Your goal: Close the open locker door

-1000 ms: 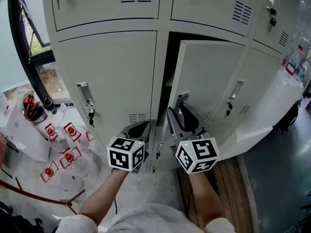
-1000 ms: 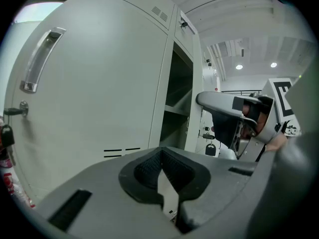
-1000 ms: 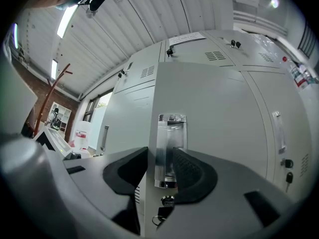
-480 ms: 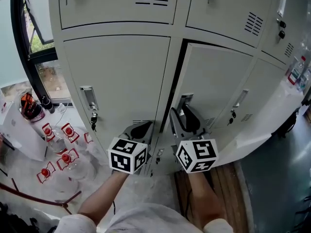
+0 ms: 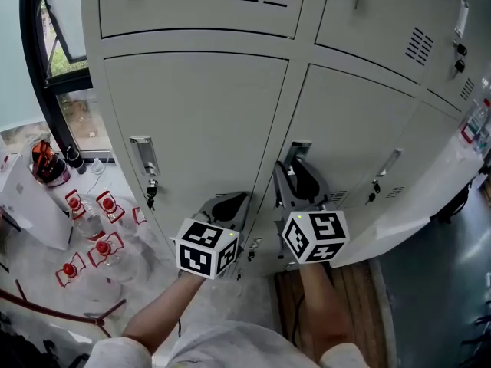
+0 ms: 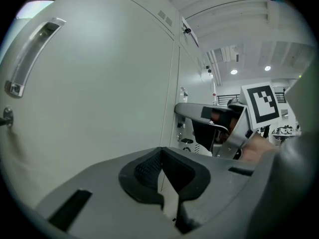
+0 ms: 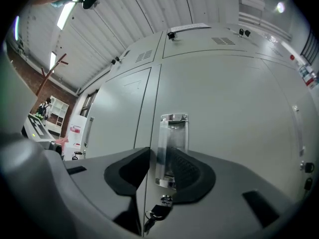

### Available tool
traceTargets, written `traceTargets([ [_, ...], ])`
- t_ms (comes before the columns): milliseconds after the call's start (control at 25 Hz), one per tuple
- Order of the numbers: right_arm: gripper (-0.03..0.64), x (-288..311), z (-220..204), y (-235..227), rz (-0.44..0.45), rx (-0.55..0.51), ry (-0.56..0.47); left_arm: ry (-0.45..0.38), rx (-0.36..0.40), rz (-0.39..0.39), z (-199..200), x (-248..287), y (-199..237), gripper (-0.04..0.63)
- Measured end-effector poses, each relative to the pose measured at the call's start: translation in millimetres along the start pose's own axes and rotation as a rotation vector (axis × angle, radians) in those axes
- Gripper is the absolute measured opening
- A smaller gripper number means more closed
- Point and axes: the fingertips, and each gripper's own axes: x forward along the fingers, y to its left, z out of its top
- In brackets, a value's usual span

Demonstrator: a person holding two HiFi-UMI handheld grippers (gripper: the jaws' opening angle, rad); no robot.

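Observation:
The pale grey locker door (image 5: 360,129) in the lower middle row lies flush with its neighbours, with no dark gap showing at its edge. My right gripper (image 5: 295,176) is up against the door at its chrome handle (image 5: 295,150). In the right gripper view the handle (image 7: 171,148) stands between the two black pads, and the jaws are closing around it with a slim gap left on one side. A key (image 7: 155,212) hangs under the handle. My left gripper (image 5: 230,200) is shut with nothing in it, low in front of the left-hand locker (image 6: 99,83).
The left-hand locker has its own handle (image 5: 142,153) with keys (image 5: 150,194). Several red-capped bottles (image 5: 92,221) and a white box (image 5: 31,205) sit on the floor at the left, below a window (image 5: 57,52). A wooden floor strip (image 5: 360,297) runs under the lockers at right.
The middle door has swung from ajar to flush and the dark opening at its edge has vanished. My right gripper followed it inward at the handle. The left gripper has barely moved.

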Motion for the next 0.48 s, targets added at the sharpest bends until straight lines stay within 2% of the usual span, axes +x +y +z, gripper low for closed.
traceTargets([
  [280,0.118,2,-2,-1,0.043,0.050,-0.016,0.009,-0.009,0.013,-10,-2,6,0.006],
  [480,0.117,3,-2,1,0.030,0.057,-0.032,0.006,-0.009,0.027,-11,-3,8,0.006],
])
